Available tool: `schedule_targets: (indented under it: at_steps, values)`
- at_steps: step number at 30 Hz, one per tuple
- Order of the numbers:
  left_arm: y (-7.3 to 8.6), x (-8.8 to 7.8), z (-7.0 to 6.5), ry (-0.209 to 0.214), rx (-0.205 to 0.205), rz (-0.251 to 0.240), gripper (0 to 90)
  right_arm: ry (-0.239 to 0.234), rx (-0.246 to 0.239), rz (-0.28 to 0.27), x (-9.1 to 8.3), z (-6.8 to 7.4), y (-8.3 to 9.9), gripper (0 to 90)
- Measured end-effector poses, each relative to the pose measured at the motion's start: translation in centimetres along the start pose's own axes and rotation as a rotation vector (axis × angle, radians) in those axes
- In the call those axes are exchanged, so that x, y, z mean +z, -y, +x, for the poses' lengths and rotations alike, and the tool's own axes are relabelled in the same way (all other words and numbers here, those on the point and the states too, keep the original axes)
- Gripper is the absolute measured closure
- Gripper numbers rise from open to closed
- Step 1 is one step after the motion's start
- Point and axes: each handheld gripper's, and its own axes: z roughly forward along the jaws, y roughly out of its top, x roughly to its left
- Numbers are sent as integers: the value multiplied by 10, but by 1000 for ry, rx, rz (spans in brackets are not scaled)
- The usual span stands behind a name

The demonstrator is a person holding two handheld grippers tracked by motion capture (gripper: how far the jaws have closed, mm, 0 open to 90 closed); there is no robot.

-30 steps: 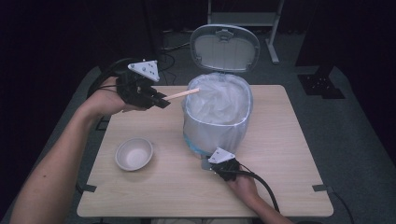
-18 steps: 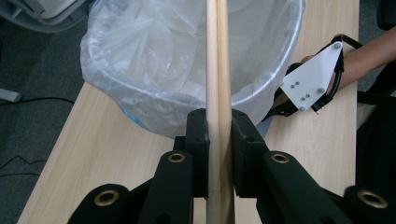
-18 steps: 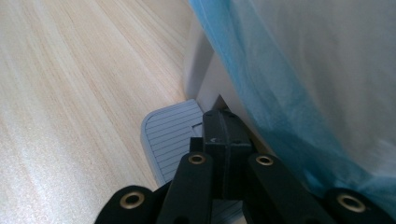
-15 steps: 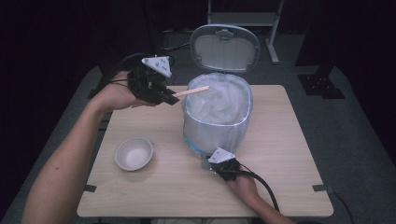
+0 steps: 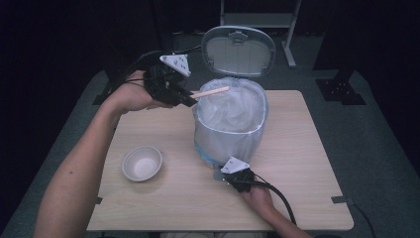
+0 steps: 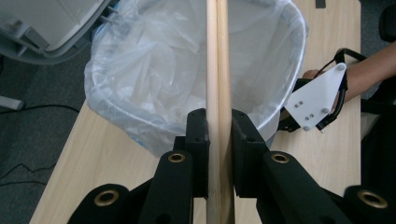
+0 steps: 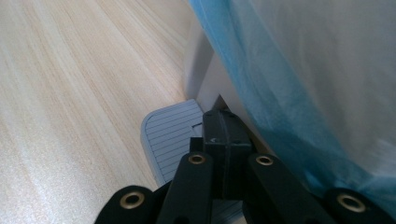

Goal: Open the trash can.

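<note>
Left gripper (image 5: 190, 98) clamps wooden sticks (image 6: 217, 70) above open bin (image 5: 230, 148); right gripper (image 7: 226, 122), jaws together, presses pedal (image 7: 170, 133).

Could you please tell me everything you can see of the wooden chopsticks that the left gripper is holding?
The chopsticks are a pair of plain, pale wooden sticks, lying side by side and touching along their length. The left gripper is shut on them, its black pads pressing from both sides. In the high view they lie roughly level, their free ends out over the rim of the open bin lined with a clear bag. Nothing else touches them.
</note>
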Motion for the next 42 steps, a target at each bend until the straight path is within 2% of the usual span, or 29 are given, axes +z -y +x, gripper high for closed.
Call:
schedule_targets:
  at_steps: [25, 42]
  values:
    - [-34, 22, 6, 5, 41, 42, 795, -3, 3, -1, 0, 0, 0, 899]
    - [-56, 44, 9, 39, 61, 43, 795, -4, 2, -2, 0, 0, 0, 899]
